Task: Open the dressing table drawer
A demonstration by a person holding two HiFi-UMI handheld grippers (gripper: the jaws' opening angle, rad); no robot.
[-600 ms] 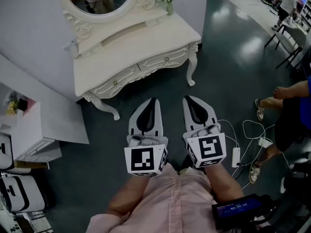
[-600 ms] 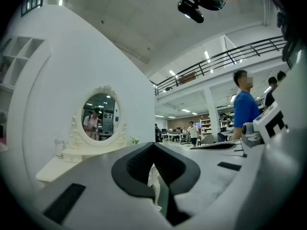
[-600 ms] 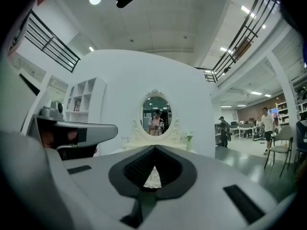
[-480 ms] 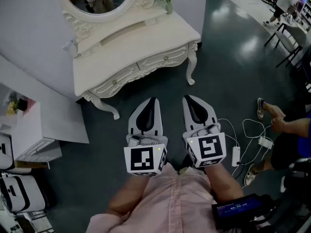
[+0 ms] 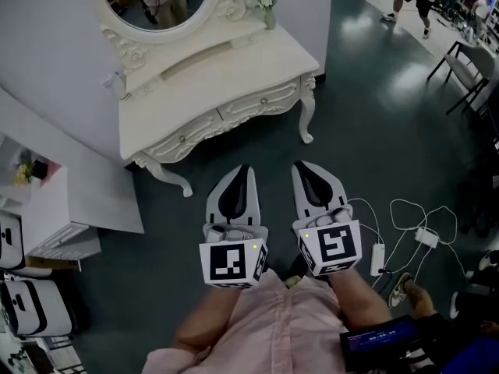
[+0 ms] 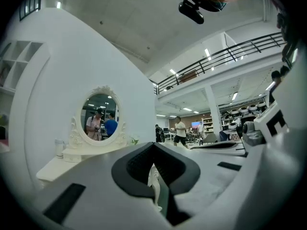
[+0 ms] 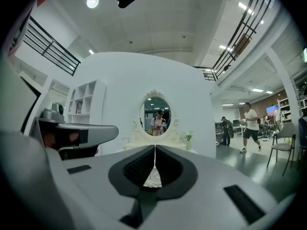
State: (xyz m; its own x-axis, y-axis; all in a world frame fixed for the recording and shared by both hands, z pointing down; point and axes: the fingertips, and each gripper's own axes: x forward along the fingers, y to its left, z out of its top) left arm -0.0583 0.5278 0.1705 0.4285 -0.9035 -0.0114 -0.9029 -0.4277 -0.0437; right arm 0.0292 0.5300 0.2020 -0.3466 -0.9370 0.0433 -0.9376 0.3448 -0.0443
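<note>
Ahead of both tips and well apart from them, the dressing table keeps its drawers closed, while the left gripper and right gripper, both pressed together and empty, have barely advanced, so the reach seems still to come.

Pink shirt; left gripper and right gripper are pale grey, black-lined, each bearing a black-and-white marker cube.

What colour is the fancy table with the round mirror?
Creamy white carved dressing table; the head view shows it best.
</note>
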